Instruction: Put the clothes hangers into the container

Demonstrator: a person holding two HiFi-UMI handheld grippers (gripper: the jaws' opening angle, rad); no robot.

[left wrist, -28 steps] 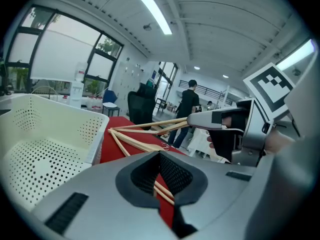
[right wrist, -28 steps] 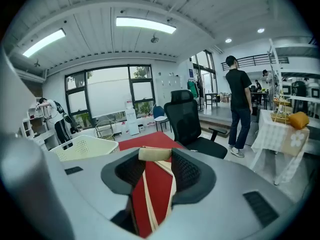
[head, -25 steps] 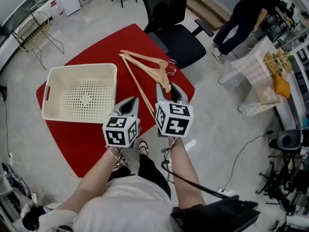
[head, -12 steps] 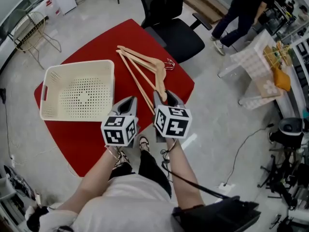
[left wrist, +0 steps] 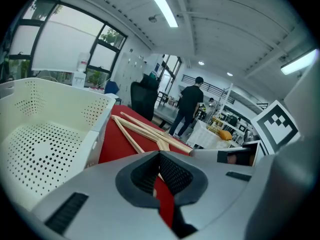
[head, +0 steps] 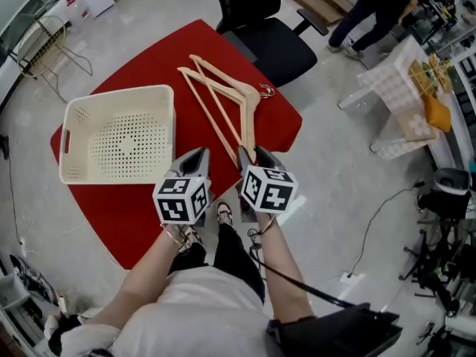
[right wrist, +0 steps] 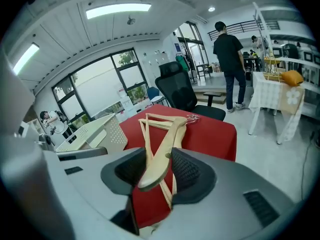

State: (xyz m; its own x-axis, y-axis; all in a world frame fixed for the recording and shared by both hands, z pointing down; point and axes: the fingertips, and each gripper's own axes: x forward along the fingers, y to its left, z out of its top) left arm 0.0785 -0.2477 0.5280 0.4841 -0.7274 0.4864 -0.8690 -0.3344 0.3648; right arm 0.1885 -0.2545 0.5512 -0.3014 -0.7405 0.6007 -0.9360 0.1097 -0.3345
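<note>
Your right gripper (right wrist: pixel 159 170) has its jaws spread around the near arm tip of the top one of the wooden hangers (right wrist: pixel 162 144), without pinching it. The pile runs ahead of it, at least two hangers. Your left gripper (left wrist: pixel 161 176) is slightly parted and empty, with the one cream basket (left wrist: pixel 75 134) just ahead on its left.

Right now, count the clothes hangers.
2 hangers, overlapping in one pile on the red cloth beside the basket; the top one's end lies between the right gripper's jaws. More may hide underneath.
</note>
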